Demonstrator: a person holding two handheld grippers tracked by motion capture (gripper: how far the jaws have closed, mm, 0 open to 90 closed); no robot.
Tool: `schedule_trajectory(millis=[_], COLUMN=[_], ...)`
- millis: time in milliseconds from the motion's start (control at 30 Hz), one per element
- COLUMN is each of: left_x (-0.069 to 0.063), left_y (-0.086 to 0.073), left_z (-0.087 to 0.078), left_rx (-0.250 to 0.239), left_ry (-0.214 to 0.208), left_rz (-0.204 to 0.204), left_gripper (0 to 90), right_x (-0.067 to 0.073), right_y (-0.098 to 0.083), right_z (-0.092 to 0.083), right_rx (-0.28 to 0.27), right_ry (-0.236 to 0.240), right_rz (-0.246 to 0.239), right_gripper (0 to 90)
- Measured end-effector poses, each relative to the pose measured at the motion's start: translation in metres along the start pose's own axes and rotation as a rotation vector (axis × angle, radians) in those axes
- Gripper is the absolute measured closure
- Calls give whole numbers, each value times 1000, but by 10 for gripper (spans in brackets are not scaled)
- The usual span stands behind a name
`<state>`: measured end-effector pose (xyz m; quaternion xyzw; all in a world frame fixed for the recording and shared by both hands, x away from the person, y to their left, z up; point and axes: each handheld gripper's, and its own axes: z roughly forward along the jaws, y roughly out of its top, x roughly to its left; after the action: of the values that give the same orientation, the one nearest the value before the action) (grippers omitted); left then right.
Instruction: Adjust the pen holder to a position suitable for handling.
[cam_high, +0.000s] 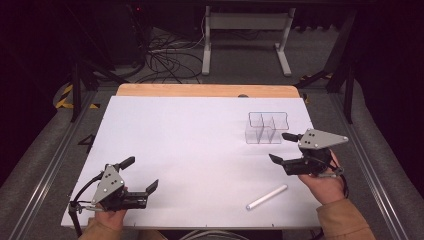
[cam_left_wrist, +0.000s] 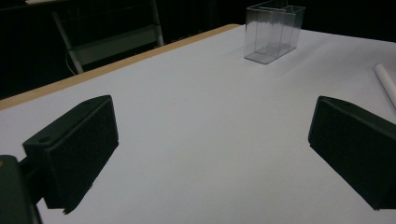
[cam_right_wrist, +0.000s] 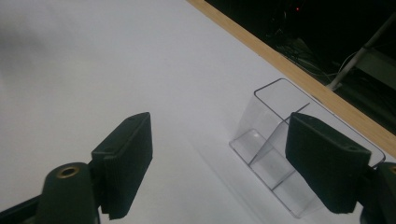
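Hovering with its jaws apart and nothing between them, the right gripper (cam_high: 282, 147) sits just beside the clear divided box (cam_high: 267, 127) at the table's (cam_high: 175, 150) far right, so square up on one wall before squeezing, gently, while the left gripper (cam_high: 142, 175) waits open and empty.

A white board (cam_high: 190, 150) is lying flat over a wooden table top, whose edge (cam_high: 200, 90) is showing as a light-brown strip along the far side. Beyond it, a white desk frame (cam_high: 245, 30) is standing on grey carpet, with dark cables (cam_high: 170, 60) trailing loosely at its left. Metal rails (cam_high: 50, 165) are running along both sides of the table.
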<state>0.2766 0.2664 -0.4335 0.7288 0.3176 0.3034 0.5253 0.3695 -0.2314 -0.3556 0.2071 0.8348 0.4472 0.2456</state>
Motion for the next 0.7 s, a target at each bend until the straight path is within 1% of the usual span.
schedule_trajectory(millis=[100, 133, 167, 300, 400, 433, 533, 633, 700], left_x=[0, 0, 0, 1, 1, 1, 1, 1, 1], left_y=[0, 0, 0, 0, 0, 0, 0, 0, -1], left_z=[0, 0, 0, 0, 0, 1, 1, 0, 1], left_rx=[1, 0, 0, 0, 1, -2, 0, -1, 3], left_ry=[0, 0, 1, 1, 2, 4, 3, 4, 4], left_rz=[-2, -3, -3, -1, 2, -3, -5, -6, -7], left_gripper=[24, 24, 24, 24, 24, 24, 24, 24, 24], right_x=[-6, -6, -10, -17, -21, -25, -30, -32, -33], right_y=[3, 3, 5, 8, 10, 11, 11, 12, 13], right_z=[4, 4, 6, 12, 14, 16, 18, 19, 21], right_rx=[24, 24, 36, 58, 66, 65, 66, 70, 82], right_ry=[-1, -1, -2, -3, -3, -3, -1, -7, -9], right_rz=[-6, -6, -8, -9, -7, 1, 11, 1, -19], right_gripper=[240, 240, 245, 247, 249, 249, 248, 247, 248])
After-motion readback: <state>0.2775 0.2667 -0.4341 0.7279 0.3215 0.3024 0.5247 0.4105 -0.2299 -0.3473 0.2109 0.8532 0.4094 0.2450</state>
